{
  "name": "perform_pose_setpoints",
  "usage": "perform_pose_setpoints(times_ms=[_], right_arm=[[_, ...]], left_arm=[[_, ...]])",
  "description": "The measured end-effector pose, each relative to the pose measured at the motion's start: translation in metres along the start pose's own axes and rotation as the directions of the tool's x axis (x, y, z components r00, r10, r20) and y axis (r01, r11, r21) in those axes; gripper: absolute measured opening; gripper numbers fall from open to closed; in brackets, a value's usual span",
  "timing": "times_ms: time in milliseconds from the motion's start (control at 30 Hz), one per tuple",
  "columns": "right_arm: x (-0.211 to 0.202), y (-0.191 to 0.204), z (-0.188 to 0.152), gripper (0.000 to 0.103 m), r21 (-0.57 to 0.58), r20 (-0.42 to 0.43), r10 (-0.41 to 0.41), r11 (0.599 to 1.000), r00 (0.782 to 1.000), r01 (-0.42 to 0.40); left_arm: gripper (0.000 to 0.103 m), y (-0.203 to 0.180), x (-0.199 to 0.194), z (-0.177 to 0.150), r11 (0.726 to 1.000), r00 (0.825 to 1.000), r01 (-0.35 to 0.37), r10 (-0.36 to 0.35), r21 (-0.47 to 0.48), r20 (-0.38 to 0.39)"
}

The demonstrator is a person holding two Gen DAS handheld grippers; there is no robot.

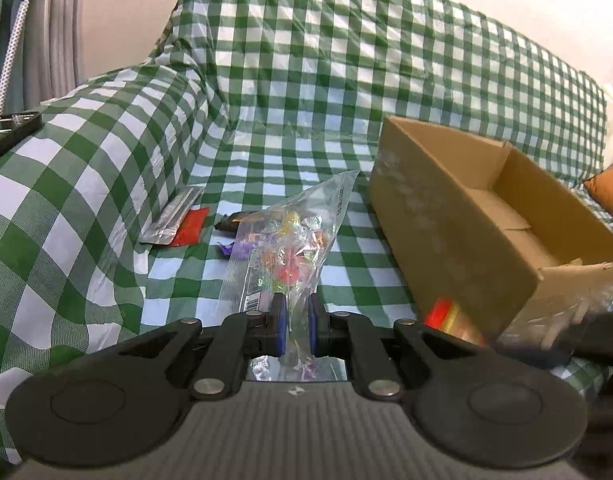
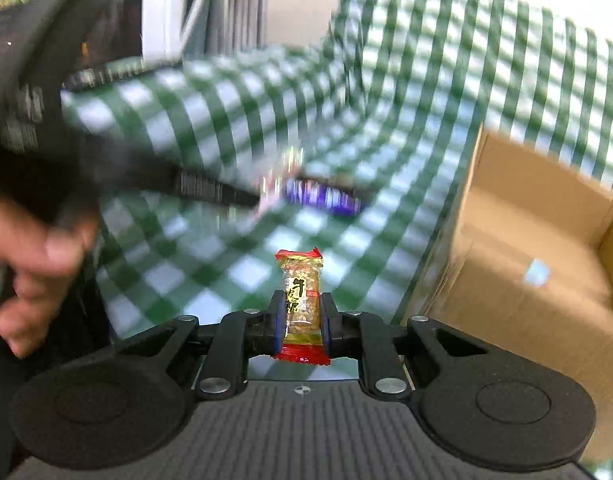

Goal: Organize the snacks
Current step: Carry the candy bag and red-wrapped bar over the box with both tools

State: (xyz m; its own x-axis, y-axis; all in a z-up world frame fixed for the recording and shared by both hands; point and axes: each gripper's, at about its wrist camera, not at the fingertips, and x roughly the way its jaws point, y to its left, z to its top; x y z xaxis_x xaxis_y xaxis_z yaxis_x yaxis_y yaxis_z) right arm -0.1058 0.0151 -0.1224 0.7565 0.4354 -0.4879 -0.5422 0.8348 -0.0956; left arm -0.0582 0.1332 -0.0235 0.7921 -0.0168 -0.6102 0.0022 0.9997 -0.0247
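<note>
Snacks: clear candy bag (image 1: pixel 290 248) sitting upright on checked cloth (image 1: pixel 106 184), just left of cardboard box (image 1: pixel 458 232); peanut bar (image 2: pixel 302 300) lifted off cloth, box on its rt.
L gripper (image 1: pixel 297 326): pads pinching bag's lower edge, jaws nearly together.
R gripper (image 2: pixel 303 320): clamping peanut bar by both sides, red ends sticking out front & back.
Other snacks: silver/red packet (image 1: pixel 178 220) & dark wrapper (image 1: pixel 234 222) lying behind bag, near it.
Person: hand (image 2: pixel 30 264) gripping L tool, blurred.

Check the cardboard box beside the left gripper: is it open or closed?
Open. The cardboard box has its top flap up and its bare inner walls and floor show in the left wrist view.
</note>
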Motion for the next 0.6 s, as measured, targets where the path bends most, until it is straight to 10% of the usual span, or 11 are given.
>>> perform_pose_setpoints(times_ms=[233,600], right_arm=[[-0.068,-0.054,0.04,0.019,-0.015,0.272,-0.081,0.996,0.959,0.089],[-0.079,-0.116,0.006,0.019,0.194,0.319,-0.222,0.967,0.922,0.166]], left_arm=[[0.012,-0.006,-0.006,0.0,1.0,1.0,0.016,-0.017,0.02,0.02],[0.011,-0.008,-0.002,-0.001,0.998,0.999,0.033,-0.034,0.044,0.012]])
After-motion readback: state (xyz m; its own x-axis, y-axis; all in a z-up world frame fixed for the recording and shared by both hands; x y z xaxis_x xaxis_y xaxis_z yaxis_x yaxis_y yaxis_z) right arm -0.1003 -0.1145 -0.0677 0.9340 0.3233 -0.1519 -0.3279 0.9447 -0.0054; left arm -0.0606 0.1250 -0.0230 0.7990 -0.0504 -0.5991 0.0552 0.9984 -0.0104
